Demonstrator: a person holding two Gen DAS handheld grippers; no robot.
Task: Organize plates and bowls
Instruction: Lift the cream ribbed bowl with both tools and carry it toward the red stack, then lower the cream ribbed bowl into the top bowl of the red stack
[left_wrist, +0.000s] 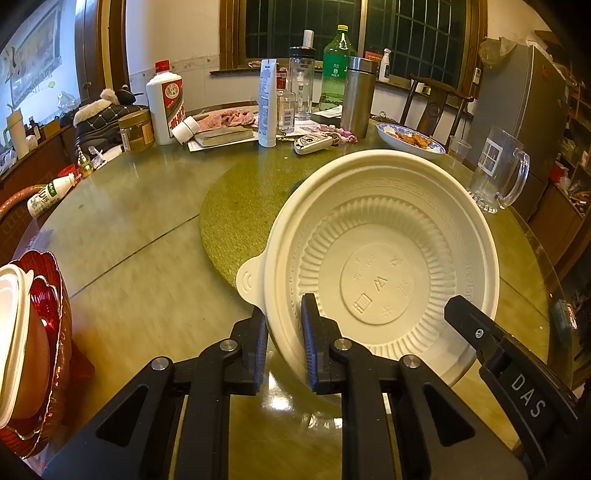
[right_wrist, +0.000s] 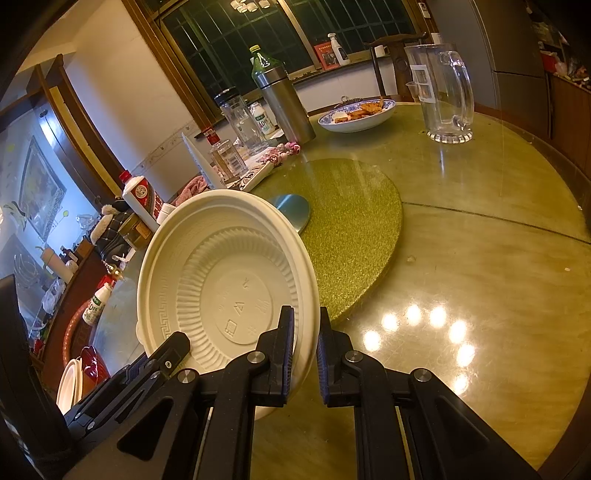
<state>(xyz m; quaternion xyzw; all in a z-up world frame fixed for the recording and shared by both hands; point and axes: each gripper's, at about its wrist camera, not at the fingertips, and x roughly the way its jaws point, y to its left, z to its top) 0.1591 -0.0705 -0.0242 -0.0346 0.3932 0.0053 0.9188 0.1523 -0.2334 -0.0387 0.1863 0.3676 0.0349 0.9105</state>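
Note:
A cream plastic bowl (left_wrist: 384, 258) is held tilted above the round table, its inside facing the cameras. My left gripper (left_wrist: 284, 343) is shut on its left rim beside the tab. My right gripper (right_wrist: 304, 350) is shut on the opposite rim of the same bowl (right_wrist: 225, 280); its finger shows in the left wrist view (left_wrist: 469, 317). A red plate stack with a cream bowl (left_wrist: 33, 343) on it sits at the table's left edge, also seen in the right wrist view (right_wrist: 81, 373).
A green round mat (right_wrist: 354, 229) lies mid-table. A glass mug (left_wrist: 498, 173), a blue-rimmed dish of food (left_wrist: 410, 142), a steel flask (left_wrist: 356, 96), bottles and clutter stand along the far side. A chair (left_wrist: 436, 99) stands behind the table.

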